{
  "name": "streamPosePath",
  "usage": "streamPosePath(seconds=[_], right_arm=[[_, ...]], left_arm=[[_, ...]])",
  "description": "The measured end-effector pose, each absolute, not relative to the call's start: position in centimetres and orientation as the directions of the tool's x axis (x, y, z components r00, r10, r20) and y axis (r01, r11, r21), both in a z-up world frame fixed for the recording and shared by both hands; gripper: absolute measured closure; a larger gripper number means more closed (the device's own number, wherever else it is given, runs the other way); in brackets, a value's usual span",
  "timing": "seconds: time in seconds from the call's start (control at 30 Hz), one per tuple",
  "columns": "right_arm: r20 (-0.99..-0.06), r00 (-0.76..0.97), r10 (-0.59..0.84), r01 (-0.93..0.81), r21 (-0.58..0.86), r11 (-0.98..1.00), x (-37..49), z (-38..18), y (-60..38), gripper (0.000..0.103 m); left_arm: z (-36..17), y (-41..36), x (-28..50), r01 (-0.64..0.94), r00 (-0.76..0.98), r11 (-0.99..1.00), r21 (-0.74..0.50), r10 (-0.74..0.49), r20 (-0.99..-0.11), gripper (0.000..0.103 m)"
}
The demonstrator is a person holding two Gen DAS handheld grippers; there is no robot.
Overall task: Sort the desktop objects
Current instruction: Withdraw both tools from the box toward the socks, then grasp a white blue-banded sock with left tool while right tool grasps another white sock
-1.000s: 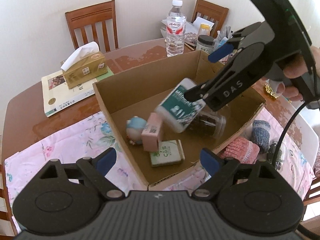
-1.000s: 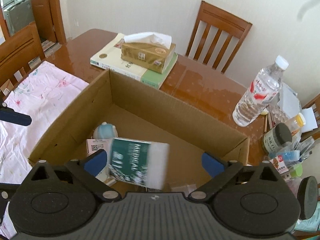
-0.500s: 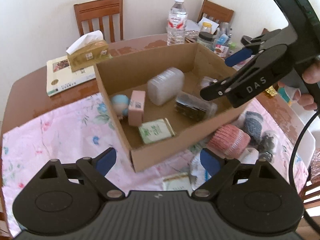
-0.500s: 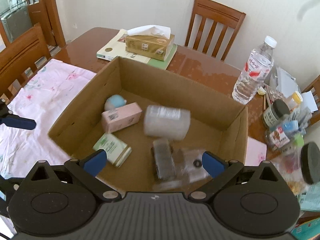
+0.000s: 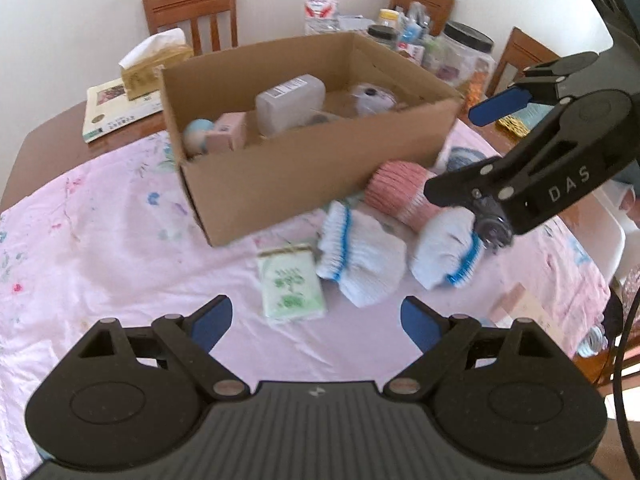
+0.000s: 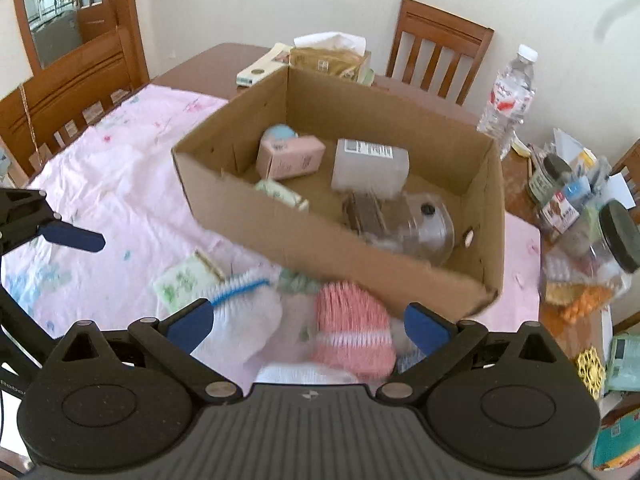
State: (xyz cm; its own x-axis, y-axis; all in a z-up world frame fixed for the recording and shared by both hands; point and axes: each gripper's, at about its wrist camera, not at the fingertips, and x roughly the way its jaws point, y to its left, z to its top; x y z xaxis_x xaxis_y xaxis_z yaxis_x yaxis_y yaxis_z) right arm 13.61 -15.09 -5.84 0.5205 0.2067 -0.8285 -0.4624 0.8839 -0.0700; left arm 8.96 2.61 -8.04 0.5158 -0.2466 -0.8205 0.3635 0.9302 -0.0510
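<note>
Open cardboard box (image 5: pixel 304 168) holding small items; gloves (image 5: pixel 360 256) and green packet (image 5: pixel 290 284) lie beside it

Your left gripper (image 5: pixel 316 318) and right gripper (image 6: pixel 306 326) are matte black plastic with blue finger pads (image 5: pixel 212 322), silver pivot screws and round dimpled discs on a ribbed base. The right one bears white "DAS" lettering (image 5: pixel 569 187), and a black cable (image 5: pixel 624 344) hangs from it.

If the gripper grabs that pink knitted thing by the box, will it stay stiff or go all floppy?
Probably floppy: the pink knitted thing looks like soft ribbed yarn lying slumped on the tablecloth. It likely weighs little and should not break. Knit should grip well rather than slip, though it may sag from the jaws.
</note>
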Motion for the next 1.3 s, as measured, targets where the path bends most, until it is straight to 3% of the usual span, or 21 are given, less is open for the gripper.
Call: streamPosePath(seconds=[0.6, 1.3], right_arm=[[-0.864, 0.454, 0.219, -0.488, -0.036, 0.872, 10.6, -10.6, -17.1, 0.000], [-0.883, 0.432, 0.182, -0.570, -0.111, 0.814, 11.0, -14.2, -16.3, 0.000]], left_arm=[[-10.7, -0.4, 10.1, 0.460, 0.546, 0.887, 0.042, -0.245, -0.801, 0.012], [-13.2, -3.3, 12.8, 0.631, 0.516, 0.761, 0.149, -0.269, -0.814, 0.012]])
